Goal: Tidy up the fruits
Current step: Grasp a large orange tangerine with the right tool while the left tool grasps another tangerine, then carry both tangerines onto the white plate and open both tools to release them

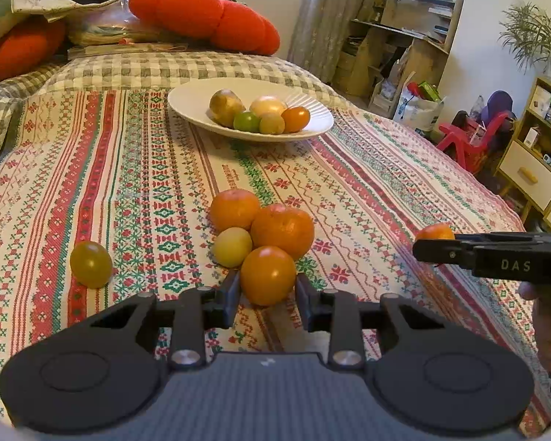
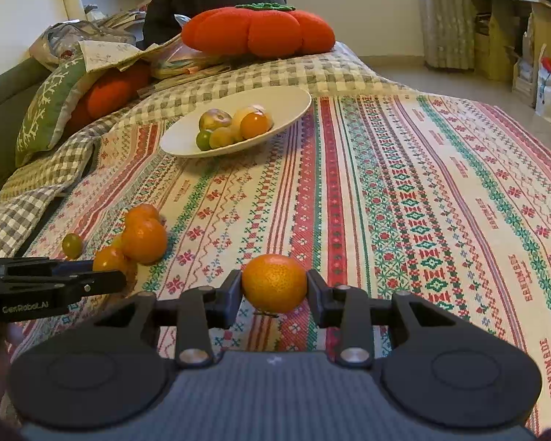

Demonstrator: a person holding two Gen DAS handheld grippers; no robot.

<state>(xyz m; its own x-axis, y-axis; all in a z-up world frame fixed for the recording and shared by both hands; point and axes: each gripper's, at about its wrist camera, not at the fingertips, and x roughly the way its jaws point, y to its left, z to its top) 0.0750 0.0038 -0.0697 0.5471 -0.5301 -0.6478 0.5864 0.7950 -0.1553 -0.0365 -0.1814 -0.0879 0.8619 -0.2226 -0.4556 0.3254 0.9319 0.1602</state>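
Observation:
My left gripper [image 1: 267,286] is shut on a smooth orange fruit [image 1: 268,275] at the near edge of a cluster on the patterned cloth. Behind that fruit lie two mandarins [image 1: 283,230] and a pale yellow fruit [image 1: 233,247]. A yellow-green fruit [image 1: 91,264] sits alone to the left. My right gripper [image 2: 273,288] is shut on a mandarin [image 2: 274,282] resting on the cloth; in the left wrist view this gripper [image 1: 435,246] enters from the right. A white plate [image 1: 187,104] farther back holds several small fruits [image 1: 260,114].
The striped tablecloth [image 2: 404,191] covers a wide surface, edged by a checked blanket [image 1: 136,70]. Red pumpkin-shaped cushions [image 1: 205,18] and a pile of papers lie behind the plate. Shelves, a cabinet and a red plastic chair [image 1: 466,139] stand to the right, beyond the surface's edge.

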